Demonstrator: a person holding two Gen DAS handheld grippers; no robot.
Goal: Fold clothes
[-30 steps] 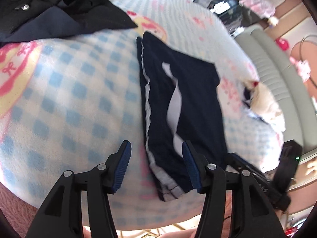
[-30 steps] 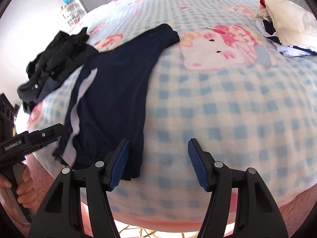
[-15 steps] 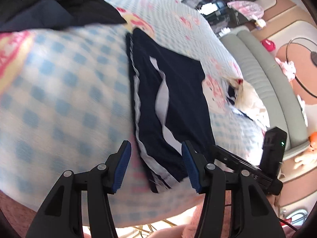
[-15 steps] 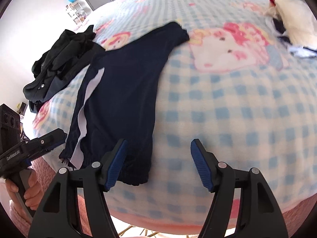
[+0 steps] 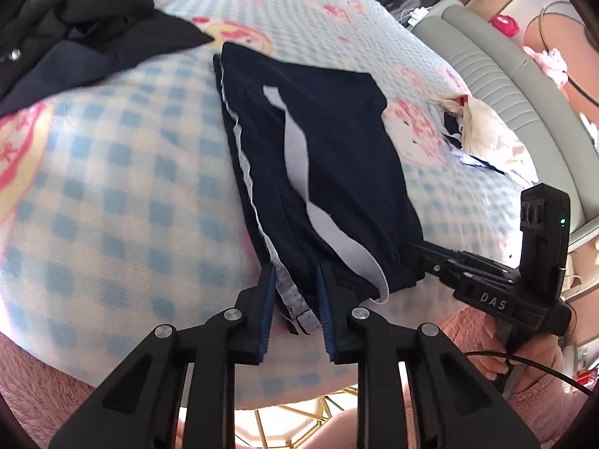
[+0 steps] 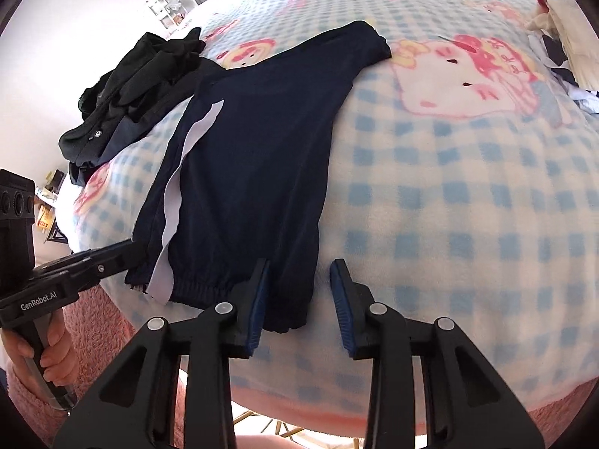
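The left gripper (image 5: 295, 280) is closing on the near hem of the navy shorts (image 5: 322, 157); the right gripper (image 6: 299, 292) is closing at the same hem, its pads not yet gripping. The shorts look light, limp and likely to sag, so the hem corners suit best. They lie flat on the checked blanket (image 6: 468, 194), long axis running away from the hem toward the black clothes pile (image 6: 142, 75).

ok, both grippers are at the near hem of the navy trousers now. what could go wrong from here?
1. The left gripper is closing over the pale-striped corner of the folded navy trousers; it may catch only some layers, so the stack splays on lifting.
2. The right gripper is closing with only the trousers' edge between its pads, so it may pinch the blue-checked fleece blanket too.
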